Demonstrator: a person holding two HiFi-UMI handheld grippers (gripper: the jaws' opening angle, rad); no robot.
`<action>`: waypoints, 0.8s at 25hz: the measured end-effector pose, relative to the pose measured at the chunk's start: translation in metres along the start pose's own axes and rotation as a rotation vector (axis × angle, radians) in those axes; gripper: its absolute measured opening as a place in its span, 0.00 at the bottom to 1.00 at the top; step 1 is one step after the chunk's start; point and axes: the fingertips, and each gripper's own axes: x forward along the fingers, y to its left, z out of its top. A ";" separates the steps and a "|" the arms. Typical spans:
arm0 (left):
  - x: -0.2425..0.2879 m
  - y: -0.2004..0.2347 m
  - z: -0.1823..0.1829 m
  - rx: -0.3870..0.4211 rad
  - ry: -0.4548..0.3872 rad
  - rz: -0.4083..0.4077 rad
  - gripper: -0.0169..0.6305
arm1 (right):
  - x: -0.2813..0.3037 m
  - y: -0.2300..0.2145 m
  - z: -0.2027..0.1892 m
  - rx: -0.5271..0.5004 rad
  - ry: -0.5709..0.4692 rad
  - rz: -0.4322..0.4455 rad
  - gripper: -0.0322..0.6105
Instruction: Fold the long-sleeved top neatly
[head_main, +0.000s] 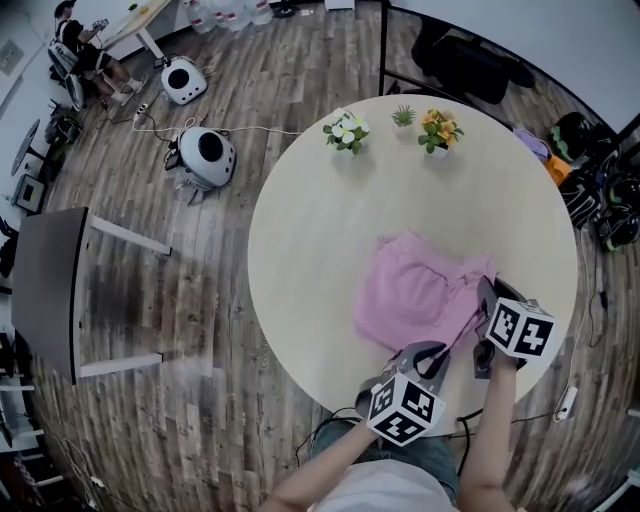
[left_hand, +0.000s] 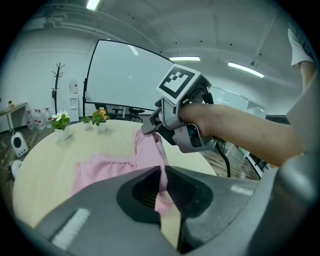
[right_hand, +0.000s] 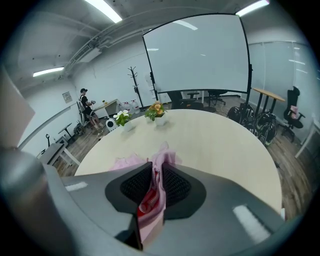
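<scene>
Two grippers pinch the pink long-sleeved top (head_main: 413, 292), bunched near the person's edge of the round table (head_main: 300, 250) — left gripper (left_hand: 163, 175) on a thin edge, right gripper (right_hand: 156, 176) on a thicker wad. Uneven pulling could slip that thin edge free or skew the fold.

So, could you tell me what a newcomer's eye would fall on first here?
A pink long-sleeved top lies crumpled on the near side of the round table, the left gripper and right gripper both with jaws shut on it. Three small potted plants stand at the far edge.
</scene>
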 end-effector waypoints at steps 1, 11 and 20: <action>-0.004 0.005 0.000 -0.002 -0.003 0.003 0.07 | 0.002 0.006 0.002 -0.004 0.000 -0.001 0.19; -0.032 0.047 -0.010 -0.054 -0.021 0.029 0.07 | 0.028 0.058 0.009 -0.065 0.028 -0.003 0.19; -0.050 0.093 -0.029 -0.136 -0.023 0.086 0.08 | 0.065 0.101 0.006 -0.157 0.086 -0.004 0.19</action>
